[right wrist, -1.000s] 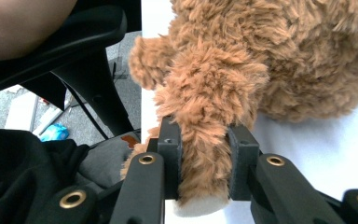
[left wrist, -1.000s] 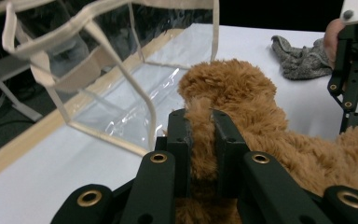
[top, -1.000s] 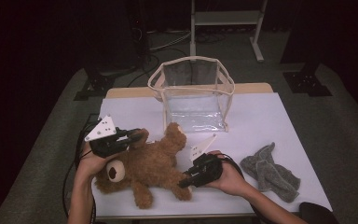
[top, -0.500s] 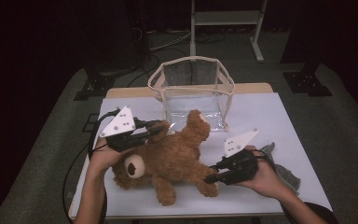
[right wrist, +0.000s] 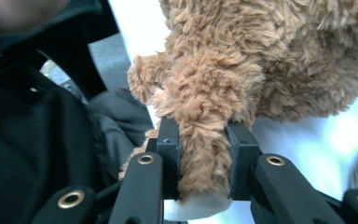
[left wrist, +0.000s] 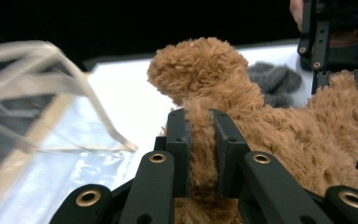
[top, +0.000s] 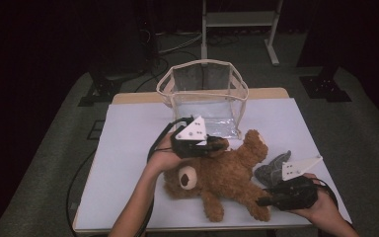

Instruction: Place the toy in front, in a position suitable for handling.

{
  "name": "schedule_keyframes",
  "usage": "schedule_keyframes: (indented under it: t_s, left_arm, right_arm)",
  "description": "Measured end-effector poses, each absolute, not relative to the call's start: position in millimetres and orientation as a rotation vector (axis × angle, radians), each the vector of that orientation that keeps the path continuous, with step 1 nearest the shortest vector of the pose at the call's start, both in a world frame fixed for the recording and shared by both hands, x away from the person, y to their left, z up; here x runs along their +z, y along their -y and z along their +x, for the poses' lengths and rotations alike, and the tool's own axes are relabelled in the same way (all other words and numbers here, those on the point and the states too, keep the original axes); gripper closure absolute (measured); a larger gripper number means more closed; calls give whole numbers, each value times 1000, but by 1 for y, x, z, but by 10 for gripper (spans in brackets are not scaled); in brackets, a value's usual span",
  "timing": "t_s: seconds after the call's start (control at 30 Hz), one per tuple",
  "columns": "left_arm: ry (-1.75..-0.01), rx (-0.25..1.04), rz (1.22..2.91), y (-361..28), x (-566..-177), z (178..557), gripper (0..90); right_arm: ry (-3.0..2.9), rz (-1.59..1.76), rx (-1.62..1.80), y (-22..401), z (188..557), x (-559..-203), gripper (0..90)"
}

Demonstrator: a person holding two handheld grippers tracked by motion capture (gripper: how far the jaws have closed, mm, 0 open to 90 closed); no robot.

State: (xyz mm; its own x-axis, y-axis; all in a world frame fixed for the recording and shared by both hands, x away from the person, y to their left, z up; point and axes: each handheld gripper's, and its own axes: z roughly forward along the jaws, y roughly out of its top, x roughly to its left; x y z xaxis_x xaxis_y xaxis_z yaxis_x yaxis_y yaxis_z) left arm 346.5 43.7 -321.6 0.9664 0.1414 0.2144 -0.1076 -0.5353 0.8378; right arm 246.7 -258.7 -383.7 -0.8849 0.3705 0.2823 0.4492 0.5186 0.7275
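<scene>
Table: white top, with all the work going on over its near and middle part.
Clear bag: a see-through bag with cream trim stands open at the far middle of the table; nothing in it that I can make out.
Teddy bear: brown plush, lying on its side across the near middle, just in front of the bag, head toward the left, 1 limb reaching up toward the bag's near wall. It is outside the bag.
Grey cloth: a crumpled grey piece just right of the bear, touching or nearly touching it.
Left gripper: at the bear's far-left side, jaws closed on a fold of its fur; the left gripper view shows the plush pinched tight between both pads.
Right gripper: near right, jaws clamped around a leg of the bear; the right gripper view shows the limb squeezed between them, its pale foot pad poking out below.
Progress: the bear is gripped at 2 points and brought close to the bag, so I'd judge the pickup done. Left to do, by my guess: lift it over the rim, lower it in, let go. The grey cloth may follow.
</scene>
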Motion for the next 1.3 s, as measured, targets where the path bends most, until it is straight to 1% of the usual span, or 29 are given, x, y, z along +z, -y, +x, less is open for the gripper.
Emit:
schedule_keyframes:
  t_s: [0.07,0.1,0.13,0.17,0.23,0.27,0.3,0.33,0.37,0.4,0.43,0.47,0.5,0.53,0.57,0.6,0.63,0.67,0.7,0.73,0.83,0.97,1.13,1.2,1.23,1.3]
  left_arm:
    - [-28,275,2119,-35,-334,353,786]
    - [-28,275,2119,-35,-334,353,782]
    - [-40,237,2103,-32,-340,358,773]
    - [-45,229,2096,-32,-341,359,759]
    - [-49,221,2097,-33,-341,361,719]
    - [-49,221,2097,-33,-341,361,685]
    - [-52,235,2105,-35,-339,361,685]
    - [-58,252,2116,-39,-335,359,597]
    - [-58,252,2116,-39,-335,359,571]
    - [-55,276,2111,-43,-332,357,571]
    - [-58,289,2108,-45,-330,354,522]
    - [-68,299,2097,-49,-329,351,450]
    - [-73,298,2076,-53,-328,348,420]
    - [-65,276,2050,-61,-327,341,390]
    - [-65,276,2050,-61,-327,341,359]
    - [-67,283,2049,-65,-327,337,359]
    - [-61,298,2060,-73,-327,330,340]
    - [-61,298,2060,-73,-327,330,318]
    - [-55,307,2058,-78,-327,326,318]
    - [-57,315,2053,-82,-327,323,298]
    - [-43,305,2039,-95,-328,314,276]
    - [-46,304,2045,-110,-338,304,245]
    - [-50,316,2089,-125,-355,299,206]
    - [-59,298,2090,-129,-361,299,193]
    - [-70,274,2056,-134,-369,302,192]
    - [-91,279,2069,-136,-376,307,187]
  right_arm:
    - [2661,-785,-1284,265,249,-400,707]
    - [2661,-785,-1284,265,249,-400,707]
    - [2649,-832,-1272,270,253,-414,703]
    - [2622,-848,-1285,273,255,-419,701]
    - [2597,-873,-1305,276,257,-423,688]
    - [2589,-879,-1314,277,258,-424,679]
    - [2589,-879,-1314,277,258,-424,679]
    - [2581,-877,-1309,277,260,-426,639]
    - [2581,-877,-1309,277,260,-426,639]
    - [2592,-876,-1307,277,259,-426,599]
    - [2571,-866,-1306,277,260,-428,539]
    - [2548,-867,-1295,278,260,-428,507]
    - [2547,-878,-1299,279,260,-429,482]
    - [2536,-891,-1332,286,258,-428,423]
    - [2531,-903,-1359,291,256,-427,400]
    - [2531,-903,-1359,291,256,-427,400]
    - [2539,-952,-1408,302,254,-422,364]
    - [2539,-952,-1408,302,254,-422,364]
    - [2550,-982,-1433,309,253,-420,353]
    - [2565,-1024,-1456,316,253,-418,343]
    - [2597,-1158,-1503,335,257,-417,327]
    - [2659,-1251,-1480,343,270,-426,325]
    - [2763,-1220,-1356,329,288,-440,327]
    - [2846,-1186,-1287,322,293,-444,371]
    - [2872,-1182,-1261,319,295,-445,446]
    - [2824,-1225,-1219,320,298,-448,557]
